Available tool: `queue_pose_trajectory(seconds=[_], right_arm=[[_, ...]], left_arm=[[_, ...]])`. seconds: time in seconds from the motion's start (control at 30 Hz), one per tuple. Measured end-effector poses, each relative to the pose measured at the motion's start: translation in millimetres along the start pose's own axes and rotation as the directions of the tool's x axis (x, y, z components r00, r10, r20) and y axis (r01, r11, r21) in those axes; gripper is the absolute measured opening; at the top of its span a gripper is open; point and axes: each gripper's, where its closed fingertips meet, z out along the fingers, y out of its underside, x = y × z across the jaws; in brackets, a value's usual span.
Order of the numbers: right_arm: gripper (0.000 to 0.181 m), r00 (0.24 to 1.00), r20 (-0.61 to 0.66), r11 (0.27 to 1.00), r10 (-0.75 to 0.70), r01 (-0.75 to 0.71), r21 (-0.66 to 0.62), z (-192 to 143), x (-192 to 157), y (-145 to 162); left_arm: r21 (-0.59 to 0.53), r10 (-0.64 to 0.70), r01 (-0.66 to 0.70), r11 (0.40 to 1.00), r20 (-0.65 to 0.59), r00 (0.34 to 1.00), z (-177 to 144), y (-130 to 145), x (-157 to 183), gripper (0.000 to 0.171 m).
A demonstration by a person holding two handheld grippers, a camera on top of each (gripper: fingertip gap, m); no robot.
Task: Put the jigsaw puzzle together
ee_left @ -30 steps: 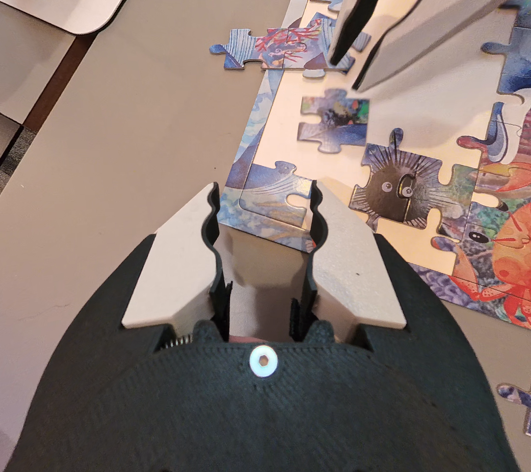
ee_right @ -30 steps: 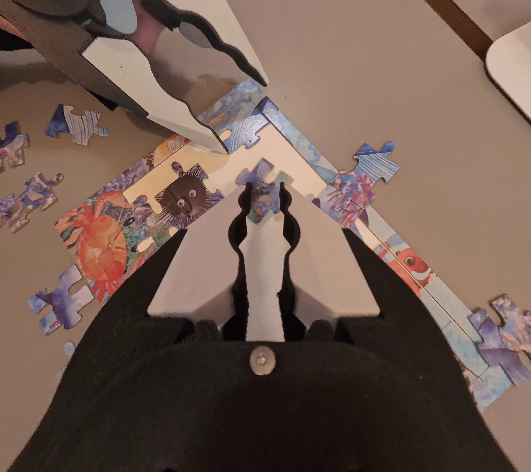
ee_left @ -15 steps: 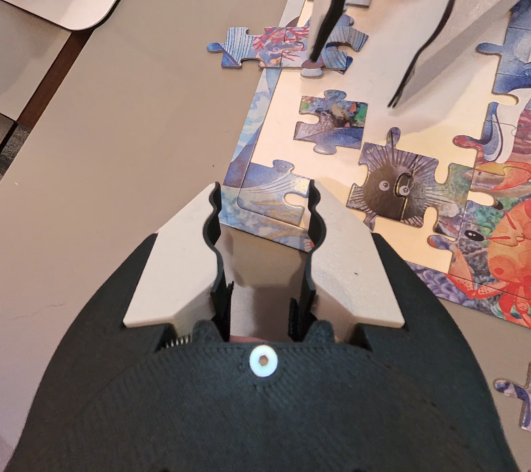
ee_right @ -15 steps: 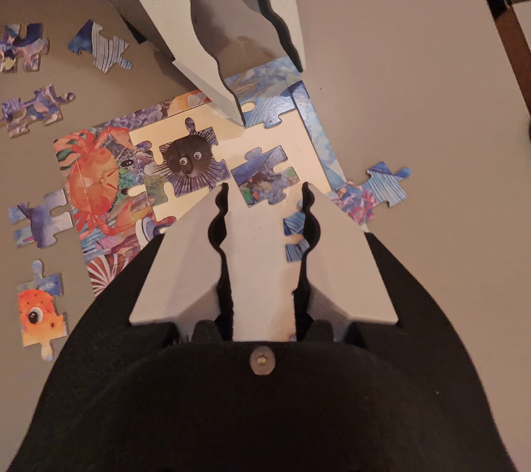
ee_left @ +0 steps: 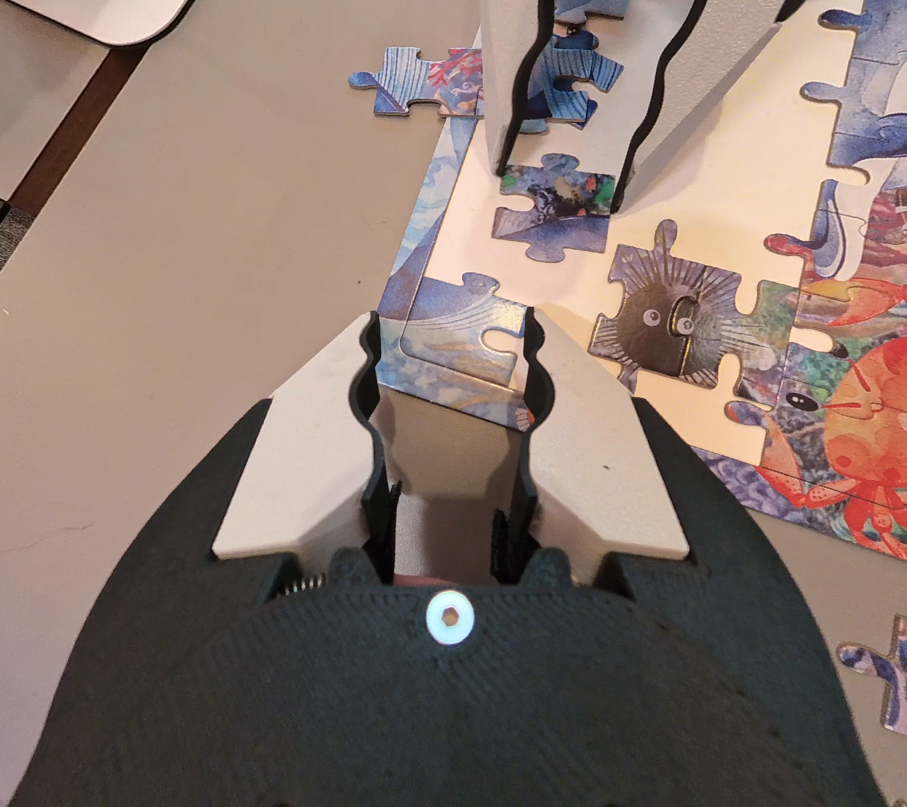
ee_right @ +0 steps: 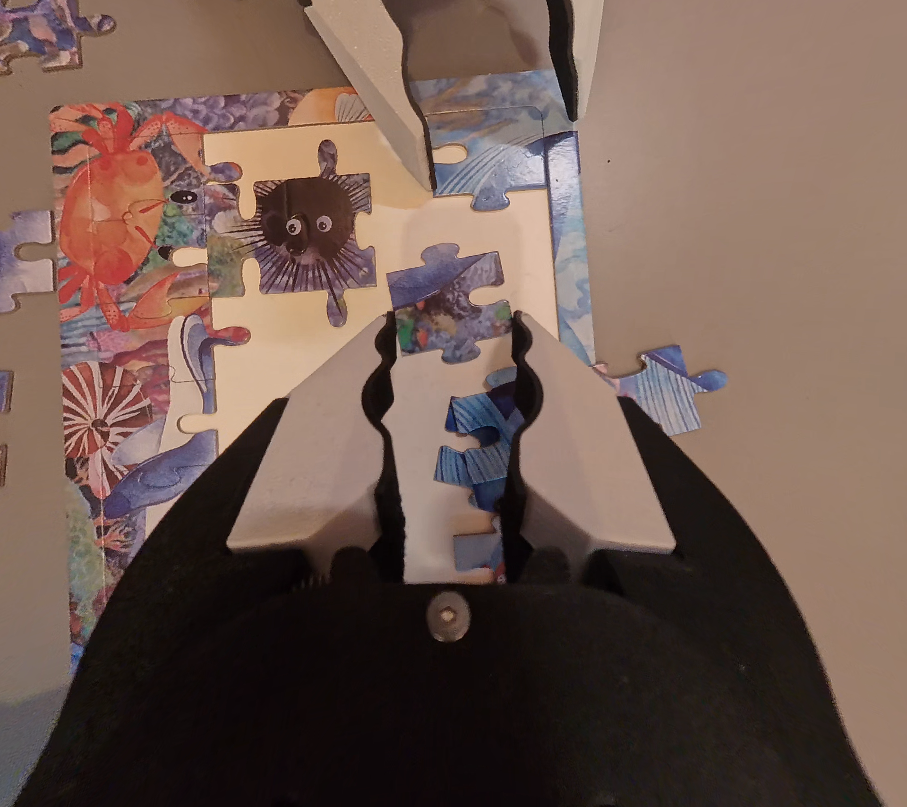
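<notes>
Right gripper [ee_right: 451, 317], fingers apart, straddles loose multicolour piece [ee_right: 449, 302] lying flat on cream puzzle tray [ee_right: 530, 233], likely to nudge it toward its slot, while left gripper [ee_left: 454, 319], also spread and empty, braces tray's corner piece [ee_left: 466, 332].

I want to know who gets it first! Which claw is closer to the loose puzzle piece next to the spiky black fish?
Right. The right claw straddles the loose piece, open. The left claw sits farther back at the corner of the puzzle board, also open.
</notes>
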Motion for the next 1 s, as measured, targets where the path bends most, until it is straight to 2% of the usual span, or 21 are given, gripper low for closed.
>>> queue_pose_trajectory(seconds=[0.33,0.53,0.63,0.77,0.83,1.0], right_arm=[[0.045,1.000,0.009,0.998,0.024,-0.025,0.054,-6.1,-3.3,-1.9],[0.045,0.998,-0.038,0.995,0.050,-0.046,0.085,-42.7,-19.2,2.0],[0.045,0.995,-0.072,0.996,0.068,-0.064,0.057,-67.7,-39.5,21.7],[0.045,0.988,-0.098,0.993,0.120,-0.121,-0.001,-92.1,-72.6,63.3],[0.045,0.984,-0.103,0.988,0.144,-0.149,-0.044,-97.3,-88.2,84.6],[0.045,0.983,-0.092,0.978,0.159,-0.170,-0.118,-96.3,-112.0,114.3]], left_arm=[[0.000,0.001,-0.001,1.000,0.001,1.000,-0.2,-0.2,0.6,0.057],[0.003,-0.005,0.005,1.000,-0.004,1.000,-0.4,0.3,0.3,0.057],[0.003,-0.008,0.008,1.000,-0.008,1.000,-0.3,0.3,0.4,0.057],[-0.001,-0.005,0.005,1.000,-0.005,1.000,-0.5,0.0,1.0,0.056],[-0.004,-0.001,0.001,1.000,-0.001,1.000,-0.7,-0.1,1.2,0.056],[-0.010,0.000,0.000,1.000,0.004,1.000,-1.1,-0.2,1.7,0.054]])
